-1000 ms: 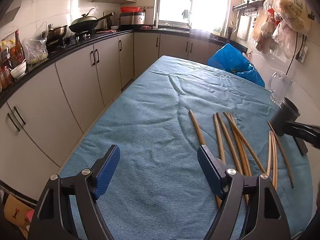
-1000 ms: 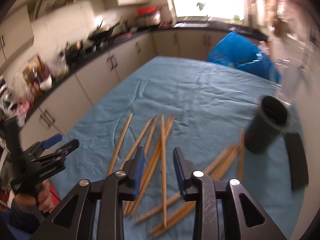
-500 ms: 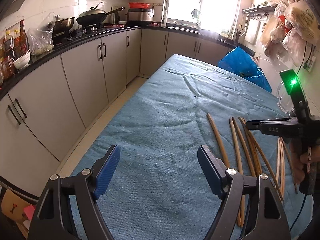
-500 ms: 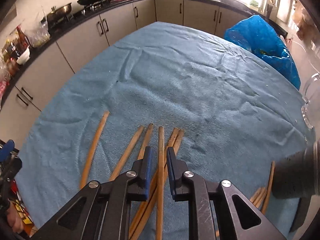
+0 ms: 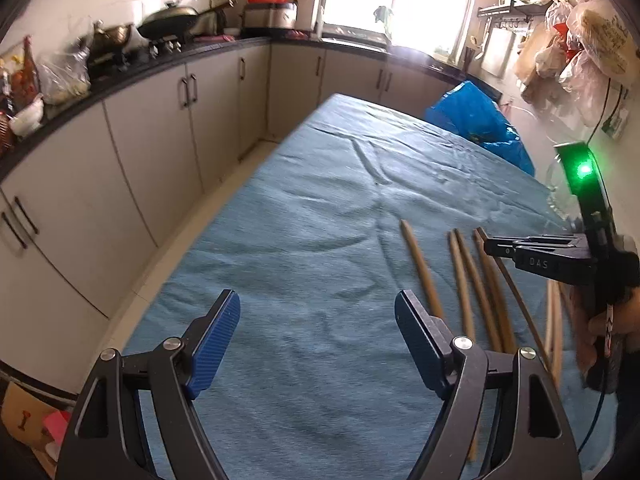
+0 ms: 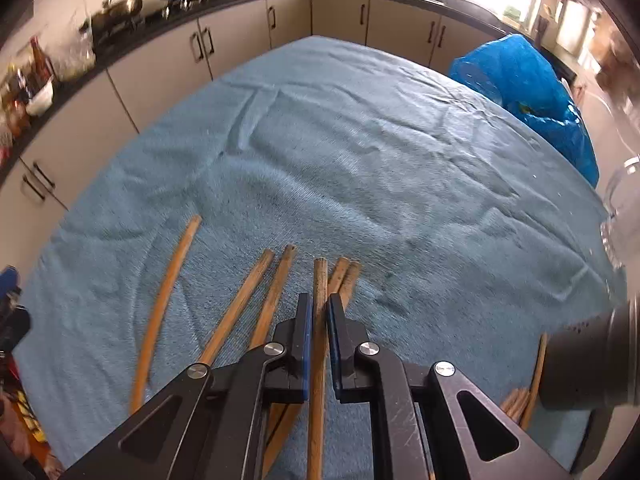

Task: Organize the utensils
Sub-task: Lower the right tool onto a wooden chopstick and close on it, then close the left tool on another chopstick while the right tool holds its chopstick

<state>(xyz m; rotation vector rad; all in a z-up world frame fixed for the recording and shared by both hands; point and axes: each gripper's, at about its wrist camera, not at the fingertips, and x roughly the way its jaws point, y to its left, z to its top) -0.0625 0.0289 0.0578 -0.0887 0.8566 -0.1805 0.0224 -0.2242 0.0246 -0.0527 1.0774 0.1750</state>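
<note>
On my left, my left gripper (image 5: 318, 340) hangs above the blue cloth (image 5: 320, 216) that covers the surface, its blue-padded fingers (image 5: 214, 338) spread wide with nothing between them. Beyond the cloth's left edge runs a row of pale cabinets (image 5: 152, 128) under a dark counter with a wok (image 5: 170, 26) on the stove.

Moving right, wooden chopsticks (image 5: 460, 272) lie loose on the cloth in a rough fan, just beside my left gripper's right finger. From my right wrist view one lone chopstick (image 6: 166, 304) lies apart at the far left, then a pair, then the cluster under my right gripper (image 6: 319, 320).

My right gripper sits low over that cluster with its fingers (image 6: 306, 328) nearly closed around a single chopstick (image 6: 320, 276), whose end sticks out ahead of the pads. I cannot tell whether the pads press it firmly.

Farther right, a dark cylindrical holder (image 6: 592, 360) shows at the edge of view, with a few more chopsticks (image 6: 534, 376) on the cloth beside it. A crumpled blue bag (image 6: 528, 92) rests on the cloth's far right side.
</note>
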